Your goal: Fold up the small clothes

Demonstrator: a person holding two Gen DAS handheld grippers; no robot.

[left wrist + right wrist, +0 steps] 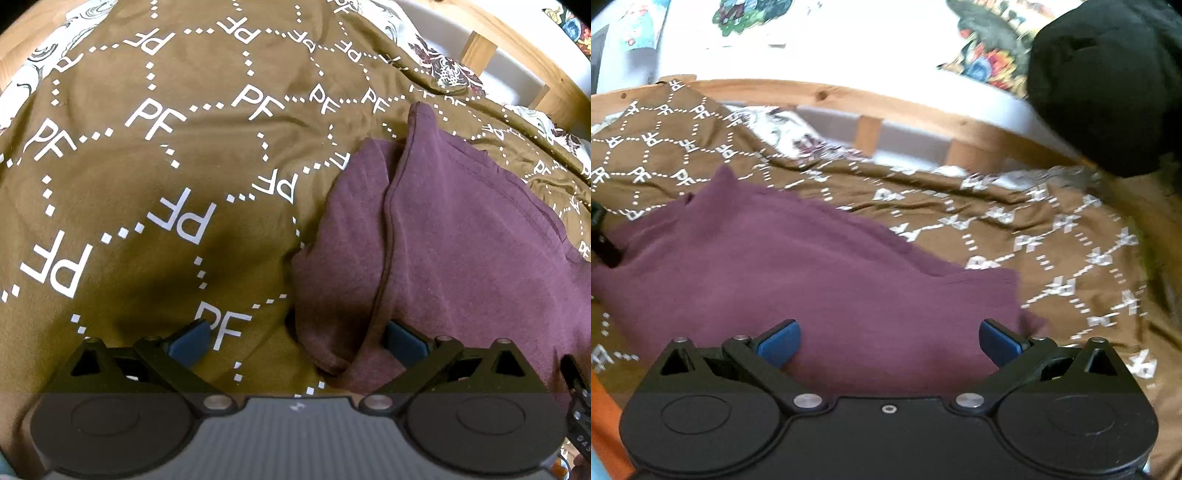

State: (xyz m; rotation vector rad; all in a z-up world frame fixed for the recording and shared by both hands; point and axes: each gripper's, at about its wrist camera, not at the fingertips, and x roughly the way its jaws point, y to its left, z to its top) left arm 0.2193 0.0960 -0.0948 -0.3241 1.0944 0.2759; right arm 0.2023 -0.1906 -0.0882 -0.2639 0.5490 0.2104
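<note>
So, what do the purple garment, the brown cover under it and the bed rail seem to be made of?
Purple garment: probably soft knitted cotton, matte, with a slightly fuzzy surface and limp folds. Brown cover with white PF letters: a smooth woven textile, perhaps cotton, matte; the letters look printed. Bed rail: light wood, likely pine, with visible knots and little shine.

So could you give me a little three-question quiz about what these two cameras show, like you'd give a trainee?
1. True or false: both the left gripper and the right gripper are open.
2. What colour is the garment?
3. The garment lies on: A) a bare wooden floor B) a brown cover printed with "PF" C) a glass table

Key: 1 true; 2 purple (maroon); 3 B
</note>
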